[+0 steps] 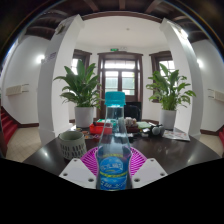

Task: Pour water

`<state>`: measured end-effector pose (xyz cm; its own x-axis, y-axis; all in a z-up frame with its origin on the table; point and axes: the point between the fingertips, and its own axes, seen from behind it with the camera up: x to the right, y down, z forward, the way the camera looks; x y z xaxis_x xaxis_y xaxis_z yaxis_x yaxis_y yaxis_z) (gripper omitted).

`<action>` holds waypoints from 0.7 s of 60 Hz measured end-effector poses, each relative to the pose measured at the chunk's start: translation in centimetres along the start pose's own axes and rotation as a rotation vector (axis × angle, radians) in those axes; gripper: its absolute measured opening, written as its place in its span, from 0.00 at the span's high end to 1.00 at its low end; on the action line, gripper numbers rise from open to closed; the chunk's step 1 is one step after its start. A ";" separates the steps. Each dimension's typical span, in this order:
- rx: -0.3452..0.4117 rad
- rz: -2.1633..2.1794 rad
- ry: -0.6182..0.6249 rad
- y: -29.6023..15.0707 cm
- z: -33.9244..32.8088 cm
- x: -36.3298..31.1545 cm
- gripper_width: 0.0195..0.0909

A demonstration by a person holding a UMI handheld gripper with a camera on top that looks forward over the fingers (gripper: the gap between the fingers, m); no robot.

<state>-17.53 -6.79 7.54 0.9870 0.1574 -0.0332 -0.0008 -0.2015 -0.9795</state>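
While the room beyond is wide and bright, the work sits close in — on the near part of a dark round desk (pixel 45 155). At the left, on the desk, stands a pale ribbed cup (pixel 71 145), just left of the left finger; it looks a likely place to pour into, though I cannot see what is in it. Behind it, far left, a leafy plant (pixel 80 88) stands in a pot.

In the middle, the bottle (pixel 113 150) stands upright between the fingers (pixel 88 162), its clear body showing a blue label low down and a teal cap on top. The gripper (pixel 113 170) has its pads close along both sides of the lower body, yet whether they press on it or leave a gap — I cannot tell.

By its look the bottle is thin clear plastic: smooth, somewhat slippery, and apt to dent under a hard squeeze. If full, it would be moderately heavy and top-weighted when tipped. A hold at mid-body, above the label, seems soundest.

Beyond it lie some small things too blurred to name, and far right stands a second plant (pixel 170 88).
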 end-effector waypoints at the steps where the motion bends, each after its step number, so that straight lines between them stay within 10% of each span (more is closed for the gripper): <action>1: 0.000 -0.001 0.000 0.0 0.0 0.0 0.79; 42: -0.069 -1.481 0.031 -4.5 12.0 0.7 0.79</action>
<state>-18.75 5.81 9.51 0.0856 0.2352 0.9682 0.9915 0.0754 -0.1060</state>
